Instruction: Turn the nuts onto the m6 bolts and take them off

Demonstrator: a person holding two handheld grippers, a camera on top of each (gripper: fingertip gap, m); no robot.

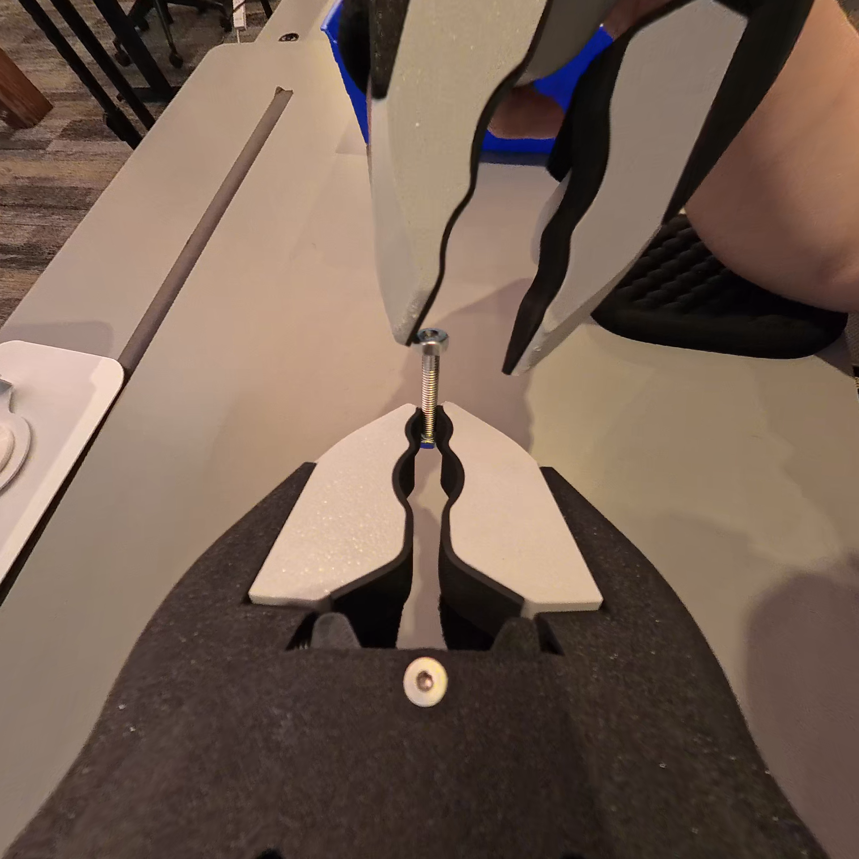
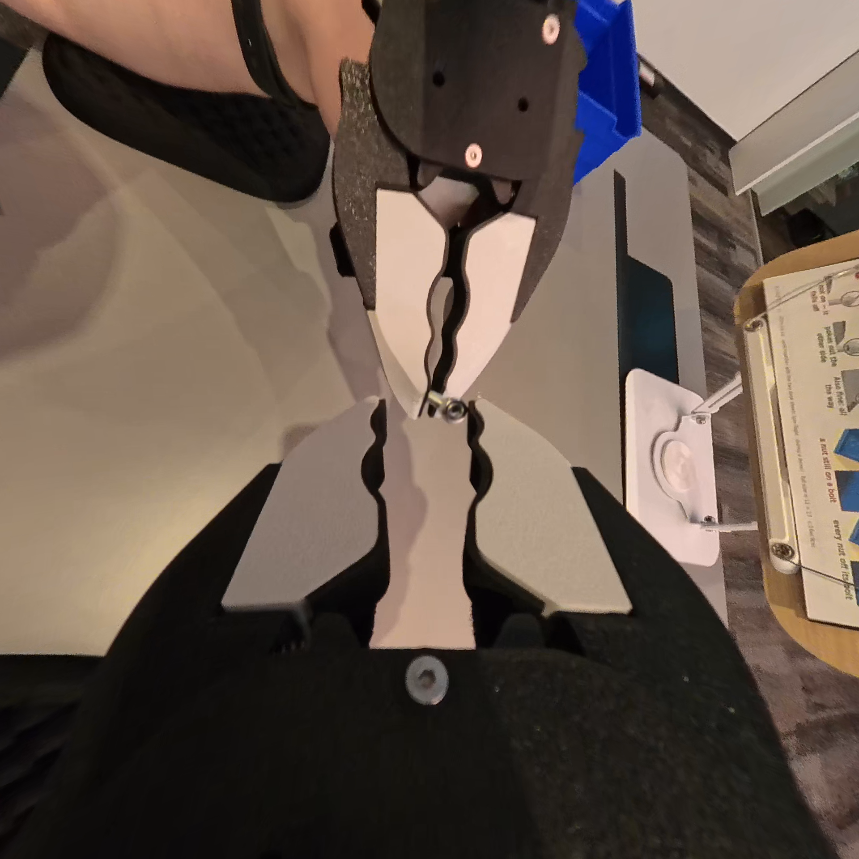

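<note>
Nearest my left lens sat the left gripper (image 1: 429, 411), its two fingers drawn almost together and pinched on one M6 bolt (image 1: 430, 386) near its lower end. That bolt stood upright out of the fingertips, threaded shank bare above the grip, socket head on top. I made out a small blue patch just below the pinch point but could not tell what it was. I could not say whether a nut sat on the bolt inside the grip.

From above came the right gripper (image 1: 458, 358), its two fingers parted wide. One fingertip (image 1: 409, 325) was touching or just beside the bolt head; the other hung well apart to the side. It held nothing.

On the right wrist view I counted the same: one bolt (image 2: 448, 410), seen nearly end-on, lying between my own spread fingers close to one of them, with the left gripper (image 2: 430, 404) closed on it from the far side.

Both tools worked over a grey table (image 1: 232, 325). One blue bin (image 2: 604, 83) stood behind. One white pad (image 2: 669, 469) lay at the table edge, beside one wooden board (image 2: 753, 297) carrying one printed sheet (image 2: 818, 441). One bare forearm (image 1: 781, 186) showed behind the right gripper.
</note>
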